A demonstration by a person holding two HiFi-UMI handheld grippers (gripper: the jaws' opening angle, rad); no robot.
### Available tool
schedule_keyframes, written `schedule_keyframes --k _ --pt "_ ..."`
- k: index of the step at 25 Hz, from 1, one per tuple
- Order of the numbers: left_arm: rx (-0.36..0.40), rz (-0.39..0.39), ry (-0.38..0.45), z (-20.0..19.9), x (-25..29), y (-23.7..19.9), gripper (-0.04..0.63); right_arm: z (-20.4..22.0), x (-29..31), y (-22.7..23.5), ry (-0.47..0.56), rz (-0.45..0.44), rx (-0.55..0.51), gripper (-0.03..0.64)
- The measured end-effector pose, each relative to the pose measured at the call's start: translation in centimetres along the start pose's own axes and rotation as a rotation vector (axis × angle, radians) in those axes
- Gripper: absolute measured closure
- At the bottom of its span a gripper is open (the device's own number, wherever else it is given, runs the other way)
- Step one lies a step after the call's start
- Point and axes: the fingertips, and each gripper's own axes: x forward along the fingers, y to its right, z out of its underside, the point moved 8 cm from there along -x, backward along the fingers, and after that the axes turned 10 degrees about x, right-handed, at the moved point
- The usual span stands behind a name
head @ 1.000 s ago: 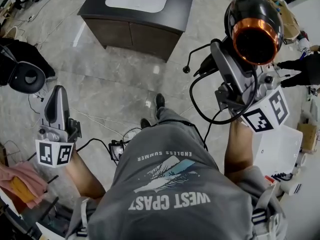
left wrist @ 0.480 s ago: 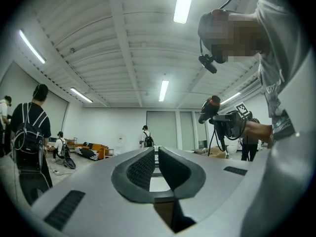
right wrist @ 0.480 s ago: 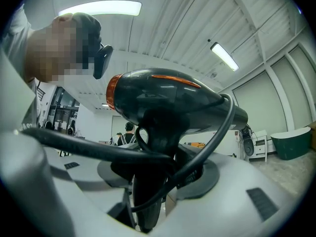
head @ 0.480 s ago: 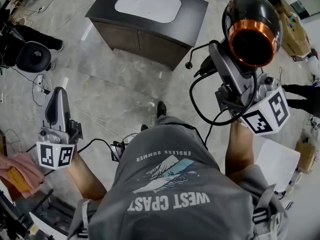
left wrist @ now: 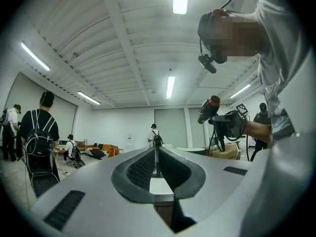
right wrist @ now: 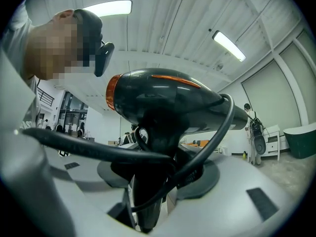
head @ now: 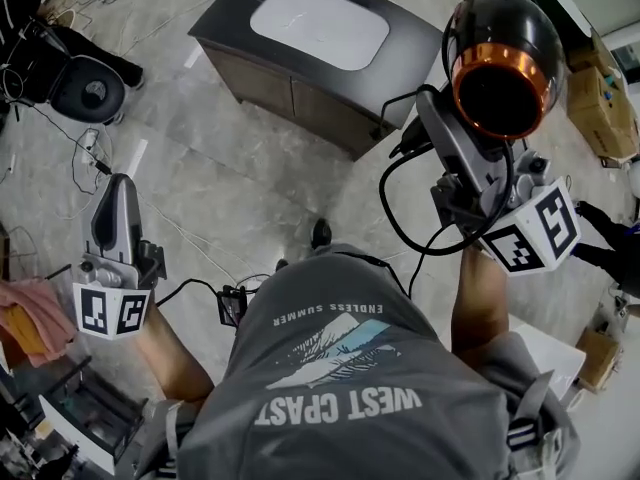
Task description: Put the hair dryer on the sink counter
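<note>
My right hand-held gripper (head: pixel 437 113) (right wrist: pixel 157 184) is clenched on the handle of the hair dryer (head: pixel 503 56) (right wrist: pixel 165 100), a black one with an orange ring. Its body rides just above the jaws, in the air. The dryer's black cord (head: pixel 398 223) (right wrist: pixel 94 149) loops round the jaws and hangs beside this hand-held gripper, with the plug (head: pixel 372 139) dangling off to its left. My left hand-held gripper (head: pixel 115 196) (left wrist: pixel 157 163) is closed on nothing, its pads meeting in a thin line, and it sits well apart from the right one across my body. Ahead of both and lower down, on the marble floor (head: pixel 250 183), stands the dark sink surface (head: pixel 228 30) with its white basin (head: pixel 320 26). The dryer is not touching it.
</note>
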Motion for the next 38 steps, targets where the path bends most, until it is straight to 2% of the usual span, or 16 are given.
schedule_keyframes --k 7,12,16,22,26,31,35,38 --pt "0.015 -0.032 0.002 0.3 -0.4 2.4 0.557 0.6 -0.3 1.4 0.008 -0.041 0.001 0.377" --pt "0.008 -0.04 -0.016 0.2 3.1 0.6 0.557 0.1 2.5 4.7 -0.03 -0.036 0.012 0.377" --pt "-0.005 -0.02 -0.017 1.2 5.0 -2.0 0.557 0.3 4.7 4.7 -0.039 -0.015 0.009 0.377" --pt "-0.013 0.064 0.002 2.0 9.1 -7.9 0.557 0.4 7.9 4.3 -0.009 0.043 0.006 0.379" --pt "0.021 0.094 0.029 1.5 12.3 -12.1 0.557 -0.3 11.3 3.9 0.026 0.083 0.004 0.379" --pt "0.02 0.186 0.026 2.1 16.3 -15.3 0.557 0.3 14.7 4.0 0.035 0.124 0.034 0.379" --pt "0.024 0.19 0.045 2.6 18.6 -19.1 0.557 0.0 17.5 4.9 0.05 0.156 0.012 0.379" --pt "0.01 0.22 0.057 2.7 20.2 -19.8 0.557 -0.4 19.0 4.7 0.056 0.169 0.012 0.379"
